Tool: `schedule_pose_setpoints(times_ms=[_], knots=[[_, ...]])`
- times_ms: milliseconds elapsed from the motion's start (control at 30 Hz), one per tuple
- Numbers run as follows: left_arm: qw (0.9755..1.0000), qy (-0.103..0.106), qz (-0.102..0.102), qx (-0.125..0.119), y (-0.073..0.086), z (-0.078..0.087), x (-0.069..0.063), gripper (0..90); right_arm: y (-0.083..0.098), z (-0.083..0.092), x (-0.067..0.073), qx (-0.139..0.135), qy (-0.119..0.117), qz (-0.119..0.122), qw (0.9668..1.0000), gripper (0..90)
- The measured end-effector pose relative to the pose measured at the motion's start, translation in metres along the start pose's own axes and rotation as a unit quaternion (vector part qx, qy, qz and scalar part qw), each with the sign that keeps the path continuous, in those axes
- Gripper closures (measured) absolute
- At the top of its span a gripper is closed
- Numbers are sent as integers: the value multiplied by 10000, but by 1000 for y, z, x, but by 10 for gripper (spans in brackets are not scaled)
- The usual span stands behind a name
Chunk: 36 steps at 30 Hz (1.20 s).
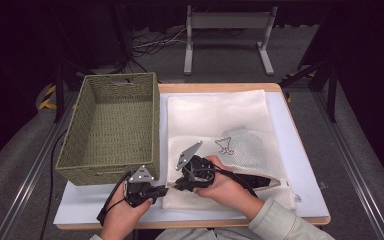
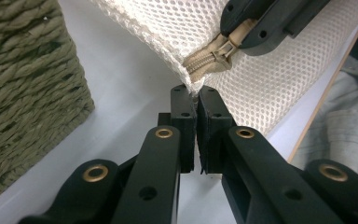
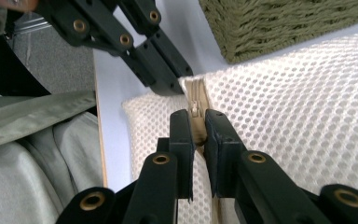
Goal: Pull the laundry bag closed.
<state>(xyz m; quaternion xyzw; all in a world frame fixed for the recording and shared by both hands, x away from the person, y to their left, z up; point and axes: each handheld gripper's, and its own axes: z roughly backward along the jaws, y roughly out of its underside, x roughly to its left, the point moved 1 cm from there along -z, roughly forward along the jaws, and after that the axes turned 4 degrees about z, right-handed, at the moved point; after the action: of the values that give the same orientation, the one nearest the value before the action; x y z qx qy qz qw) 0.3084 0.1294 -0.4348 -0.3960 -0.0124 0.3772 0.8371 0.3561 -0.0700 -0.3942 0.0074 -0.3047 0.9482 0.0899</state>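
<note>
Looking down from the high view, I have the white mesh laundry bag lying flat on the worktop, its near edge toward me and the woven basket just beside it on the left. Both of my grippers sit at the bag's near left corner.

My left gripper comes at that corner from the basket side. In the left gripper view its jaws are pressed together with the very tip of the mesh corner pinched between them, right where the zipper tape ends. The corner rises out of the jaw tips and the rest of the bag spreads away up and to the right. The basket wall stands close on the left of that view.

My right gripper is set on the zipper itself. In the right gripper view the beige zipper pull sits between the two jaws, which are clamped on it, with the zipper line running straight on toward the corner. The left gripper's jaws meet that corner just beyond, so the two pairs of jaw tips lie near each other, with a short run of zipper between them. In the left gripper view I see the same thing from the other side: the right gripper's jaws closed over the zipper slider, just above my own jaw tips.

Mesh fabric lies under and to the right of the right jaws.
</note>
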Motion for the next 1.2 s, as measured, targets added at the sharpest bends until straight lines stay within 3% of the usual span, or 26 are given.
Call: schedule_pose_setpoints(times_ms=[333,833,1200], knots=[[9998,-27,30,-186,1,5,1,866,13,16,-2,10,43,-42,10000,821],[9998,0,28,-208,1,7,0,866,31,51,-1,-15,161,-124,9998,821],[9997,-109,-57,-187,2,8,-4,866,47,74,-3,-54,290,-229,9993,821]])
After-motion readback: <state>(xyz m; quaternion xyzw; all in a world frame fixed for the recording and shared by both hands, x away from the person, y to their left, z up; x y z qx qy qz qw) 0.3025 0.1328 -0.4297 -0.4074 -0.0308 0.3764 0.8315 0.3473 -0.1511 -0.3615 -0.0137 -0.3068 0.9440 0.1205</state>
